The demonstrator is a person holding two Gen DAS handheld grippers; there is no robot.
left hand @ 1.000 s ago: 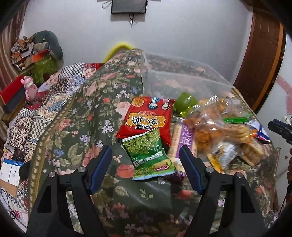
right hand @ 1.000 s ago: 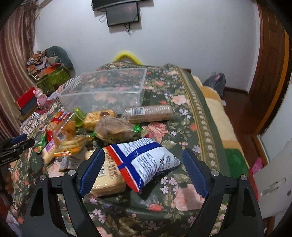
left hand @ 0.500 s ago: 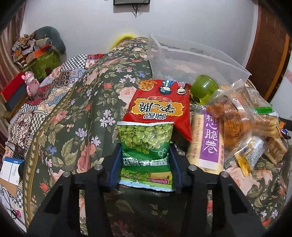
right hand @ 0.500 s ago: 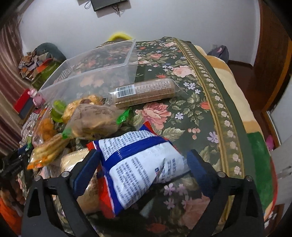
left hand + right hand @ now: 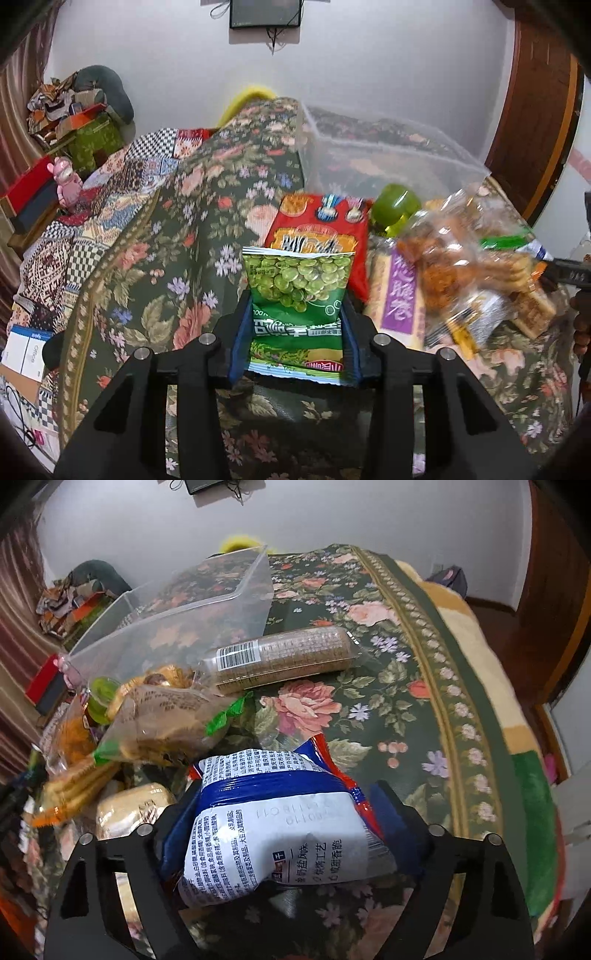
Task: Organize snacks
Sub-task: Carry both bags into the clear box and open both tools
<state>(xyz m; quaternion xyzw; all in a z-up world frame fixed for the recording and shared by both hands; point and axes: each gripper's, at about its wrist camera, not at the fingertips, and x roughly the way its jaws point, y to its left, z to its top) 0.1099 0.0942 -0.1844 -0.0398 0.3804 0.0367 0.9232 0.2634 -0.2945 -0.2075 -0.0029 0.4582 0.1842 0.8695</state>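
In the left wrist view, the left gripper point(image 5: 295, 332) is clamped on the lower half of a green pea packet point(image 5: 297, 291), which stands upright between the blue pads near the left edge of the bed point(image 5: 177, 229). The bed carries a dark green floral bedspread; a patchwork quilt point(image 5: 85, 221) lies along its left side. Behind the packet a red snack bag point(image 5: 317, 229) lies flat, with a green cup point(image 5: 395, 208) and a purple-labelled roll pack point(image 5: 400, 291) beside it, and a clear plastic bin point(image 5: 388, 162) sits further towards the far edge. A wall-mounted screen point(image 5: 264, 13) hangs on the white wall, and a wooden door point(image 5: 535, 110) stands to the right. In the right wrist view, the right gripper point(image 5: 291, 830) is closed around a blue and white snack bag point(image 5: 280, 827), held just above the bedspread near the bed's near edge. Beyond it a biscuit sleeve point(image 5: 284, 659) lies against the clear bin's wall, and a bag of pastries point(image 5: 162, 716) rests to the left among the heaped snacks. A striped blanket point(image 5: 491, 657) runs along the bed's right edge.
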